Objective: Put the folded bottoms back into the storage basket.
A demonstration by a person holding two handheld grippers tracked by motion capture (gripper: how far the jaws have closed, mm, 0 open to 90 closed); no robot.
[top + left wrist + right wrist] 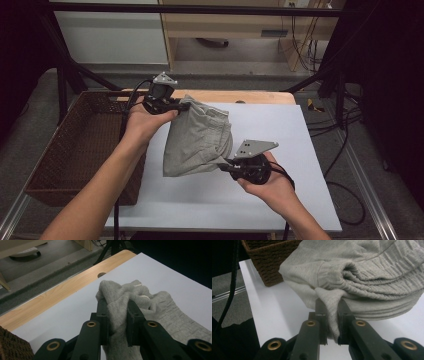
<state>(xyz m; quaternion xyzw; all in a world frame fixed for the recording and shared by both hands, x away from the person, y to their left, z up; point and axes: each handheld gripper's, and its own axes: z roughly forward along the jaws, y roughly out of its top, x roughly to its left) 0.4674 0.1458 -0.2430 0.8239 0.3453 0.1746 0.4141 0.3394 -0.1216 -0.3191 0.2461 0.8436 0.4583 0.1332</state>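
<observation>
Left tongs [117,312] are clamped tight on a fold of the one grey garment [197,137]; right tongs [332,312] pinch another edge of it. The garment hangs between them over the white tabletop [280,200], beside one wicker basket [82,145].

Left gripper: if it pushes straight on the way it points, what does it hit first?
The grey garment it already grips, bunched just past its fingers. Beyond that, probably the white table top; depth is unclear.
</observation>
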